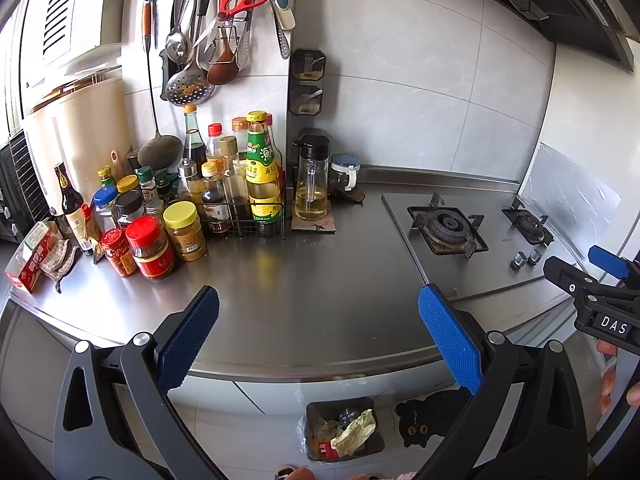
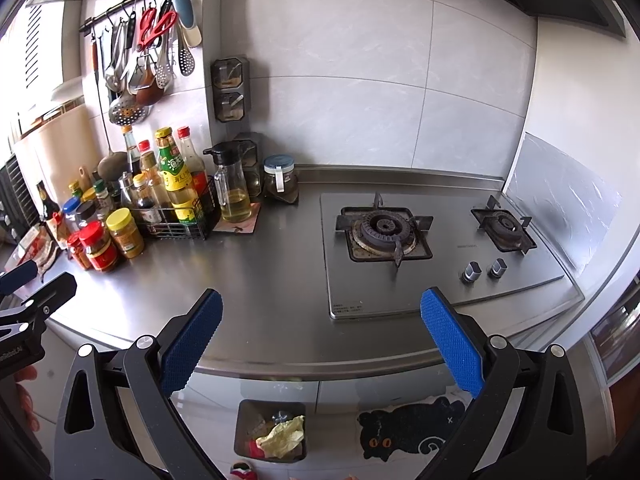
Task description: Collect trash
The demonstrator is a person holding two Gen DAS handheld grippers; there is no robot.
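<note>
Both grippers up over the steel counter (image 1: 304, 280), left gripper (image 1: 320, 340) & right gripper (image 2: 322, 340) jaws wide apart, nothing held. Trash already in the floor bin (image 1: 344, 432), crumpled yellow paper (image 2: 282, 436) on top. I'd scan the counter w/ both cams before reaching, pinch low

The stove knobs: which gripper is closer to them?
Right. The right gripper is held in front of the stove, near the knobs. The left gripper is farther left, by the bare counter.
</note>
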